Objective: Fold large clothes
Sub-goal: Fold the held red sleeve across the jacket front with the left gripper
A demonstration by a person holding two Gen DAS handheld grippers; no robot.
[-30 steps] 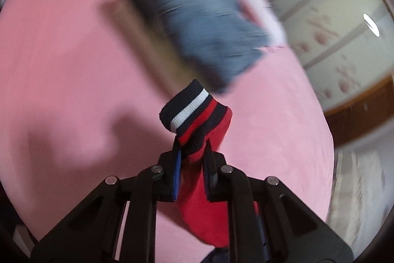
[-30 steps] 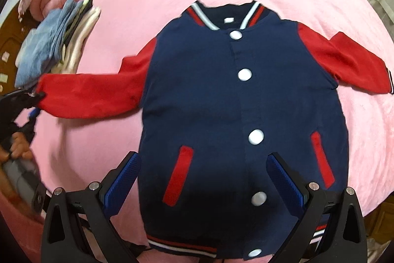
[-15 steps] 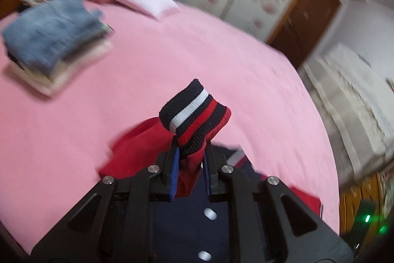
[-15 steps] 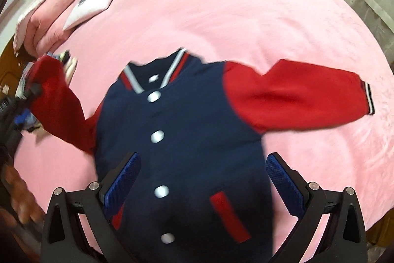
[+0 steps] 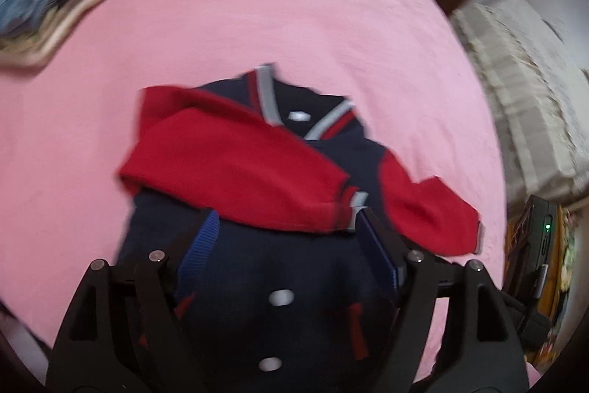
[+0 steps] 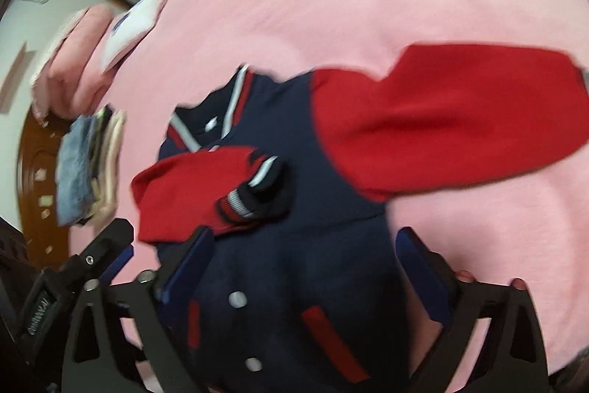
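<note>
**Left sleeve released onto jacket front**

Left gripper (image 5: pixel 287 238): fingers were pinched on the striped cuff (image 6: pixel 254 188) a second ago and half a second ago; now spread wide, nothing between them. Left sleeve (image 5: pixel 235 168): earlier stretched out to the side on the pink bedspread (image 5: pixel 257 17), then lifted; now folded across the navy jacket (image 5: pixel 279 267) chest, cuff lying near the button line (frames blurred, exact contact unclear). Right gripper (image 6: pixel 305 253): view has swung, from square over the jacket to angled, with the right sleeve (image 6: pixel 460 120) filling the upper right.
</note>
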